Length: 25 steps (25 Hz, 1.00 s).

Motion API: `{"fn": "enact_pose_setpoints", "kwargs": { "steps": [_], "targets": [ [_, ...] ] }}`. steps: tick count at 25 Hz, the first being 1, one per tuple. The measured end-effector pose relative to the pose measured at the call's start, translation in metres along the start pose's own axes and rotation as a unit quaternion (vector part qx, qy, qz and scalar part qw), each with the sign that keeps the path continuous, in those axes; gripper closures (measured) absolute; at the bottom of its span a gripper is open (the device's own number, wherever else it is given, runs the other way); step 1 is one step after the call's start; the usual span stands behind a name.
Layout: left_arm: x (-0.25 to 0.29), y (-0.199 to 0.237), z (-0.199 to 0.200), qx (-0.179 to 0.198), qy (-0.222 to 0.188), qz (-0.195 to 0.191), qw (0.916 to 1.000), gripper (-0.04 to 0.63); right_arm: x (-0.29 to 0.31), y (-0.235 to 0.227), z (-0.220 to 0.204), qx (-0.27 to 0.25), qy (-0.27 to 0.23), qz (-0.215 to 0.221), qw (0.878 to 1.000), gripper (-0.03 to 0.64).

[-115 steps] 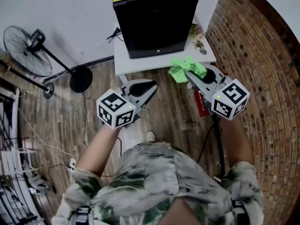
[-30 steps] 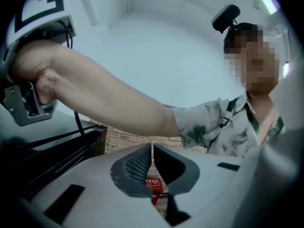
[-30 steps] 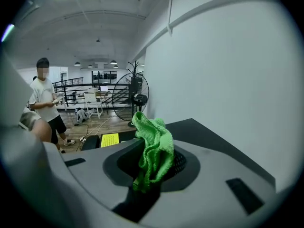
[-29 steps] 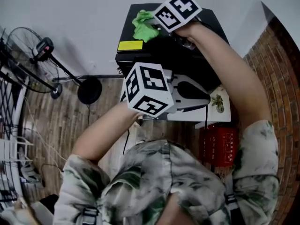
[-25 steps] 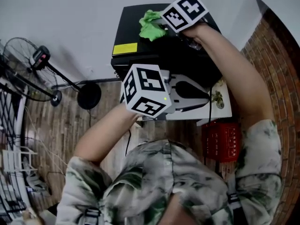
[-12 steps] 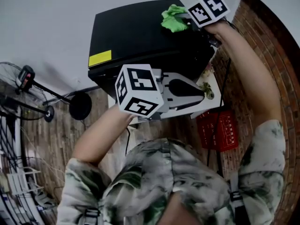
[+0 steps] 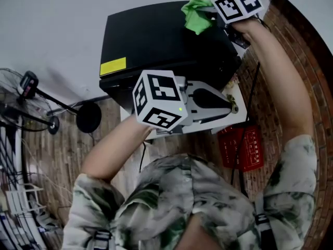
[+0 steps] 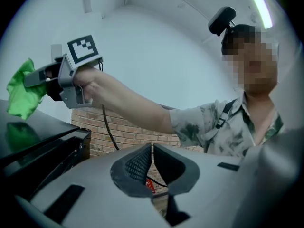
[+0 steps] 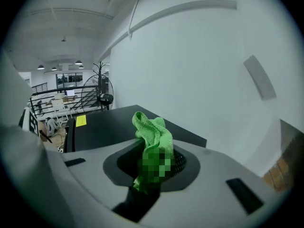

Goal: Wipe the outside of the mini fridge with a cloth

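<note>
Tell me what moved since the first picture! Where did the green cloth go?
The right gripper carried the green cloth up from the table edge onto the top of the mini fridge, then swept it rightward toward the back corner. The left gripper rose to the fridge's front. Unchanged: cloth pinched in the right fingers, left fingers shut and empty.

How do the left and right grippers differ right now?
The right gripper is shut on the green cloth; the left gripper is shut on nothing. The right gripper is up over the mini fridge top; the left gripper sits lower, by its front. Both carry marker cubes.
</note>
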<state>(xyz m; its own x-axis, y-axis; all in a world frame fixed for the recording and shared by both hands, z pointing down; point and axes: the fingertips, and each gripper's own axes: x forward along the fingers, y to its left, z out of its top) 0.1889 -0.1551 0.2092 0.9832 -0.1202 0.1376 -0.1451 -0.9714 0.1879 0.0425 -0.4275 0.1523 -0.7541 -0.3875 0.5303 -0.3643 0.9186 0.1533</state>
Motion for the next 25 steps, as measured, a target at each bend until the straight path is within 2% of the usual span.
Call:
{"fn": "enact_pose_setpoints", "kwargs": {
  "steps": [10, 15, 19, 25],
  "targets": [
    [-0.027, -0.007, -0.006, 0.000, 0.008, 0.022, 0.9997, 0.566, 0.099, 0.128, 0.092, -0.056, -0.019, 0.096, 0.994, 0.523],
    [-0.039, -0.012, -0.010, -0.004, 0.009, 0.029, 0.9995, 0.566, 0.148, 0.165, 0.111, -0.067, -0.010, 0.111, 0.992, 0.523],
    [-0.039, -0.017, -0.010, -0.004, 0.005, 0.030, 0.9995, 0.566, 0.172, 0.159, 0.107, -0.073, 0.005, 0.101, 0.992, 0.523],
    [-0.041, -0.016, -0.012, -0.005, 0.004, 0.026, 0.9996, 0.566, 0.162, 0.087, 0.078, -0.043, 0.036, 0.040, 0.998, 0.523]
  ]
}}
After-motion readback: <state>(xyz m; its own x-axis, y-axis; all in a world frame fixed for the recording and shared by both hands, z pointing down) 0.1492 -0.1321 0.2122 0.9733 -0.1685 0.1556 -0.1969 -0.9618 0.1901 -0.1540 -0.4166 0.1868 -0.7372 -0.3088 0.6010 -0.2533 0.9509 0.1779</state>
